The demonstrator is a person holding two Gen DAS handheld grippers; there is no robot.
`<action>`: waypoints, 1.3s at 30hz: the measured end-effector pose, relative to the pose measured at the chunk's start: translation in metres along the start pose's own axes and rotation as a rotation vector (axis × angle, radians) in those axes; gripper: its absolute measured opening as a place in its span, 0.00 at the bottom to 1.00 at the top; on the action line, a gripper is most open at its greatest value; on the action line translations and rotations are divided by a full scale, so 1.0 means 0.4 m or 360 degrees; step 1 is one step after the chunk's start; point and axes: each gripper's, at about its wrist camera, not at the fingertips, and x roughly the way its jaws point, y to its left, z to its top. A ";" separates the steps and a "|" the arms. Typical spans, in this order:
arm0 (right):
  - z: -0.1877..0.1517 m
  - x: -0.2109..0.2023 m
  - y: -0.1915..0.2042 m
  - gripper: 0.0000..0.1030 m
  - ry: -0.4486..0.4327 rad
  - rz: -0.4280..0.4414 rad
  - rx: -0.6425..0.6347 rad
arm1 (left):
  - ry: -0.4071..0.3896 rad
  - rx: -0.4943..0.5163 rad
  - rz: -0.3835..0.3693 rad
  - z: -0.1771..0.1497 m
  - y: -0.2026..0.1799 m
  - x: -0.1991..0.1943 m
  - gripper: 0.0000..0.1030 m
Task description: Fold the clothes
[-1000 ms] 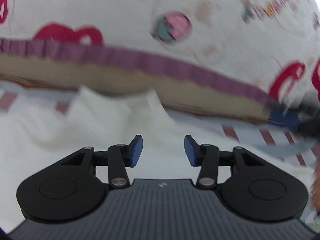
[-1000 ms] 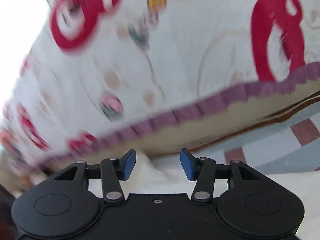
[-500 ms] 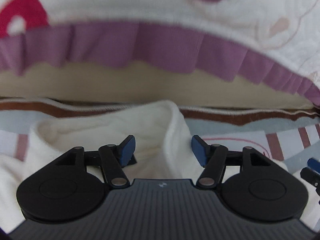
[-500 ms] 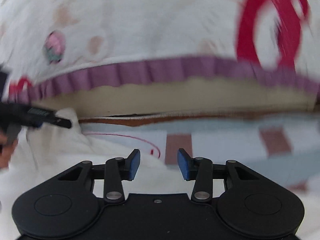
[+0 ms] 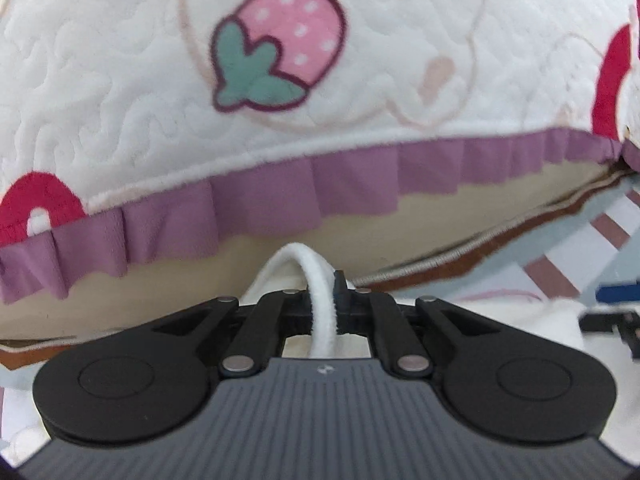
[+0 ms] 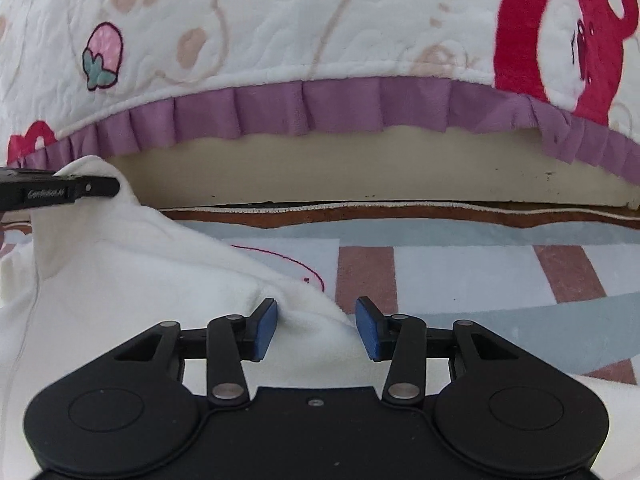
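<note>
While the white garment lies rumpled on the checked mat, the left gripper is clamped tight on a thick folded edge of it, pinching that edge up at the far left just below the quilt with its purple frill. Moving right, the cloth slopes down to a near corner, and there the right gripper sits with its blue pads wide apart, that corner poking up between them, neither pad squeezing it.
</note>
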 end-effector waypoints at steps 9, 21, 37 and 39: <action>-0.006 0.035 0.044 0.62 0.0041 -0.0116 -0.0182 | -0.0070 -0.0084 -0.0014 -0.010 0.010 -0.006 0.03; 0.015 -0.011 -0.093 0.04 -0.0178 0.0033 0.0299 | -0.0047 -0.0176 -0.0029 -0.019 0.003 0.055 0.03; 0.044 -0.045 -0.141 0.16 -0.0185 -0.0111 0.0445 | 0.0069 0.0088 0.0228 -0.029 -0.089 0.114 0.12; 0.045 -0.063 -0.156 0.32 -0.0230 -0.0043 0.0513 | 0.0032 -0.0018 0.0137 -0.015 -0.081 0.070 0.52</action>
